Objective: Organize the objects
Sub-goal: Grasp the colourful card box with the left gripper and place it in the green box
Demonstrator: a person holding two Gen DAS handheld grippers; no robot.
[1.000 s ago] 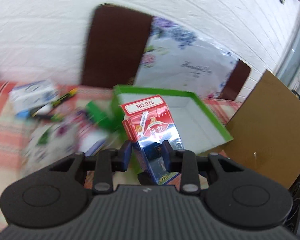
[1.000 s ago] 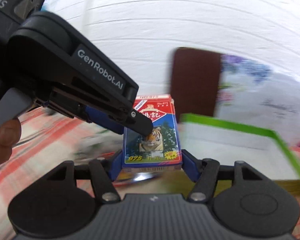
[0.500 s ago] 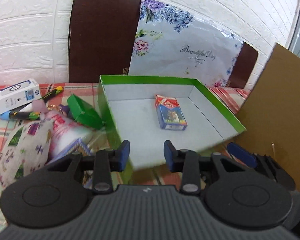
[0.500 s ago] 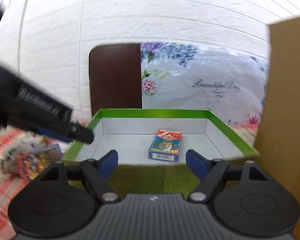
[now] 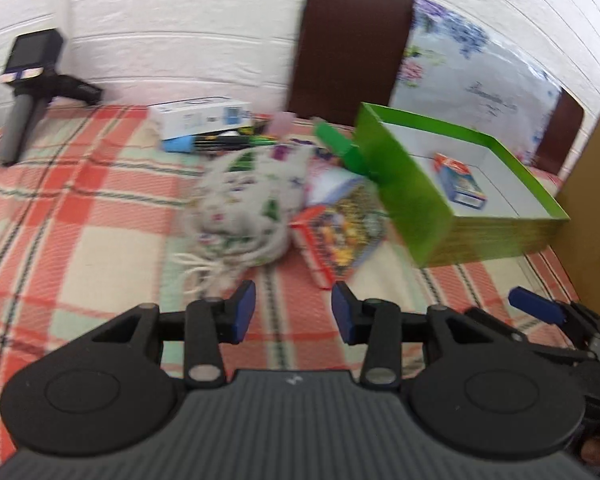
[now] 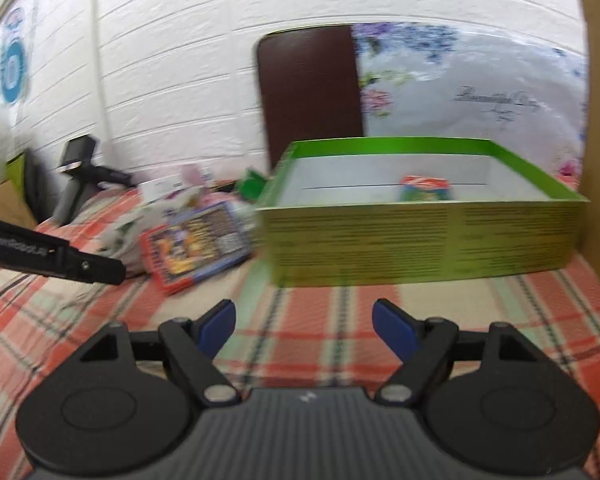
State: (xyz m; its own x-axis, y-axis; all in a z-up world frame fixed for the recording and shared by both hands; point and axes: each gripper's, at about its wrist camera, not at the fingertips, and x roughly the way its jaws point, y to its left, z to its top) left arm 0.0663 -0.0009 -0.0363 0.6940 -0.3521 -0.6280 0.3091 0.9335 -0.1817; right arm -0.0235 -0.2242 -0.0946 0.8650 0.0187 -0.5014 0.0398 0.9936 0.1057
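Red-and-blue card pack [image 5: 460, 178] lies flat inside the green-walled, white-floored cardboard box [image 5: 416, 196] on our plaid cloth [image 5: 80, 220]. Our left gripper [image 5: 293, 312] hangs over the cloth, jaws apart and empty, facing the floral drawstring pouch [image 5: 244, 208] and colourful picture box [image 5: 340, 232]. Our right gripper [image 6: 305, 322] gapes too, nothing between its blue pads, before the box's near wall.

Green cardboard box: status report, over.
Left gripper and right gripper open, empty. Red-blue card pack lying inside green cardboard box. Nothing blocking box.
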